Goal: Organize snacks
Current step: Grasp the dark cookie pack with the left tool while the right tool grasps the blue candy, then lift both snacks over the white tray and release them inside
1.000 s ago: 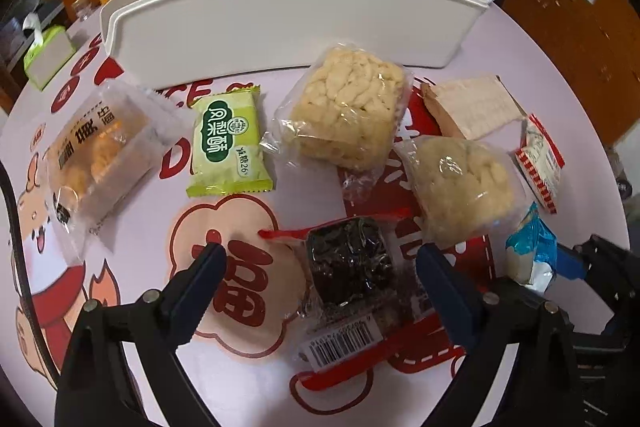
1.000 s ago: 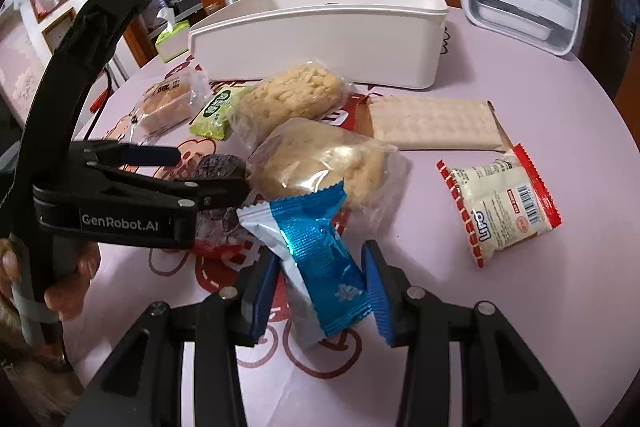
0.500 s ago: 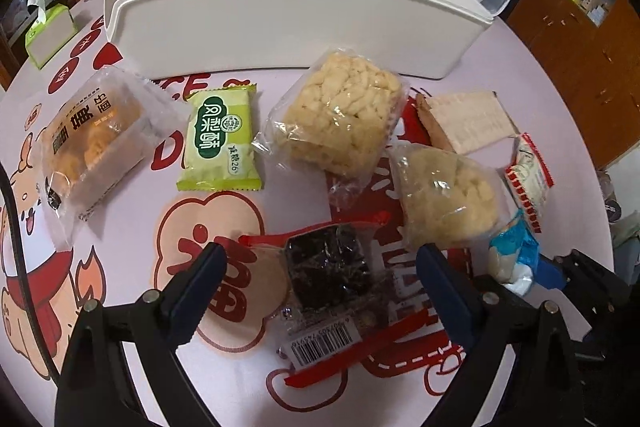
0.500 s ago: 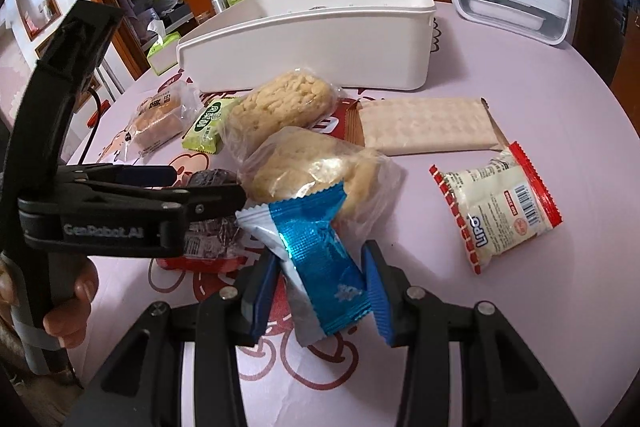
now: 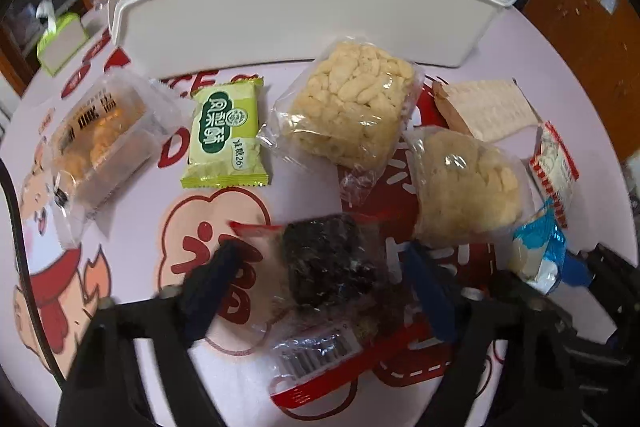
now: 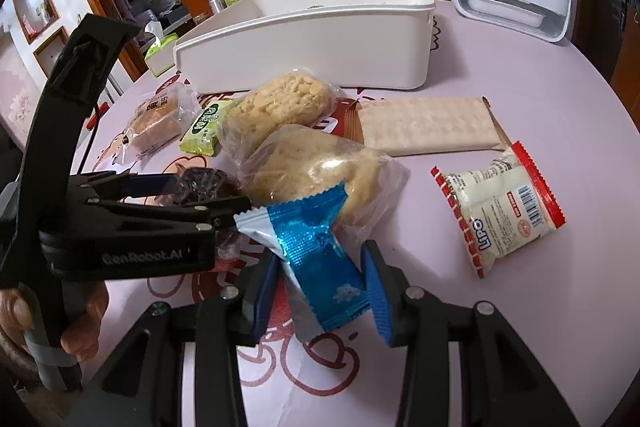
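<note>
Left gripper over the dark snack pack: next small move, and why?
Probably close the left gripper on the dark snack pack. Its fingers already sit either side of the pack with gaps showing, and the pack lies on the table, not yet in the white bin.

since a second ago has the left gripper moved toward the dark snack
Yes. The left gripper has advanced toward the white bin; its fingers now flank the dark snack, jaws still open.

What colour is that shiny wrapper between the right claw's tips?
Metallic blue with silver ends; the wrapper shows best in the right wrist view.
</note>
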Available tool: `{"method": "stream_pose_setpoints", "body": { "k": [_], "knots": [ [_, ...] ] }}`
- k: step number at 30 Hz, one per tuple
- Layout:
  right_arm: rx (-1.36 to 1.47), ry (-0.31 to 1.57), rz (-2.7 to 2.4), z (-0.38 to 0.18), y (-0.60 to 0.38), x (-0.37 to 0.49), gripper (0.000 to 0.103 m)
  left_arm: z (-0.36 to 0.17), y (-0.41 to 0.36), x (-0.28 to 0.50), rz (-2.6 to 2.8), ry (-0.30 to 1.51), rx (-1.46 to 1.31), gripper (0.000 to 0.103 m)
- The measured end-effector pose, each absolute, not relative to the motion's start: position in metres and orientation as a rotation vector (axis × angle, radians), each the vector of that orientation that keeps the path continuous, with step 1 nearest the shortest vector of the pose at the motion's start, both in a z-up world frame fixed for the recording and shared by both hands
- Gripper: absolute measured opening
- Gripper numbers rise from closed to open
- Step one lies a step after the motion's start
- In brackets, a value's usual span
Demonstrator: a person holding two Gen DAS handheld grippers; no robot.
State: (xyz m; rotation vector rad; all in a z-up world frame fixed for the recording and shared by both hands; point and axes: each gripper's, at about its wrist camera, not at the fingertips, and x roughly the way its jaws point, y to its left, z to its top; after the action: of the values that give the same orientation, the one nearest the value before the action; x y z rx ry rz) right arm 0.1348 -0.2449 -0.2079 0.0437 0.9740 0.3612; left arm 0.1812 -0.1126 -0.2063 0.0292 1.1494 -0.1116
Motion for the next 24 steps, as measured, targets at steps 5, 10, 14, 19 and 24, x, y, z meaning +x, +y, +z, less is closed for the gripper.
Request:
{"method": "stream_pose_setpoints", "body": {
  "k": [5,10,14,19,24],
  "knots": [
    [0.05,0.976,0.361,-0.208,-0.244,0.134,0.041,-0.202,-0.118,0.174,-0.13,1.126,0.054,0.064],
    [0.065,0.981,0.365,-0.205,-0.243,0.131,0.039,-0.196,-0.106,0.168,-0.131,1.109,0.035,0.051],
    [0.074,0.982,0.362,-0.199,-0.24,0.126,0.038,-0.195,-0.089,0.156,-0.168,1.109,-0.018,0.048],
    [0.07,0.963,0.364,-0.187,-0.231,0.115,0.038,-0.184,-0.069,0.142,-0.169,1.077,-0.047,0.048],
    [0.062,0.954,0.368,-0.177,-0.219,0.106,0.038,-0.169,-0.046,0.126,-0.164,1.038,-0.073,0.047]
  ]
}}
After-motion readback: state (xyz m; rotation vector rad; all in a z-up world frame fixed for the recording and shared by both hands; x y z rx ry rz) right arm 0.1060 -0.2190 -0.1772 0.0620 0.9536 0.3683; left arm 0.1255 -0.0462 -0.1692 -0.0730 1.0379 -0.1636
